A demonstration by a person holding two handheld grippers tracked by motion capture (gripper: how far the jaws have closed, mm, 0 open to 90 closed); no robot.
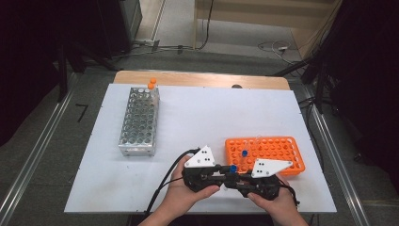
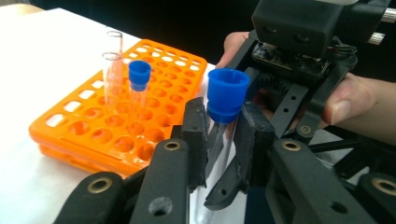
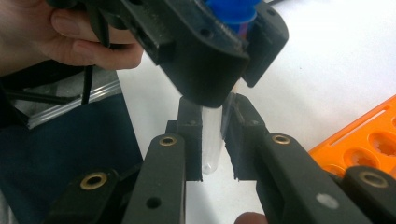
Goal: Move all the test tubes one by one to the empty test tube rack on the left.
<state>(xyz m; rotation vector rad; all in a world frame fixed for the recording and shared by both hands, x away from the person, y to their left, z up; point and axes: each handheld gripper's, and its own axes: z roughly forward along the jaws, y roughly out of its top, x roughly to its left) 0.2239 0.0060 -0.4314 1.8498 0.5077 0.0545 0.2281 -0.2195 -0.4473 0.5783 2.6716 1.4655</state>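
Observation:
A clear test tube with a blue cap (image 2: 227, 95) is held between both grippers just above the table's front edge. My left gripper (image 2: 223, 126) is shut on the tube right under the cap. My right gripper (image 3: 214, 135) faces it and is shut on the tube's lower, rounded end (image 3: 211, 149). In the high view the left gripper (image 1: 217, 173) and right gripper (image 1: 243, 180) meet tip to tip, with the blue cap (image 1: 233, 168) between them. Behind them lies an orange rack (image 1: 277, 157).
The orange rack (image 2: 93, 135) holds one blue-capped tube (image 2: 139, 77) and two uncapped clear tubes (image 2: 111, 70). A metal rack (image 1: 139, 121) with orange-capped tubes (image 1: 151, 84) at its far end stands at the left. The table's front edge is close below both hands.

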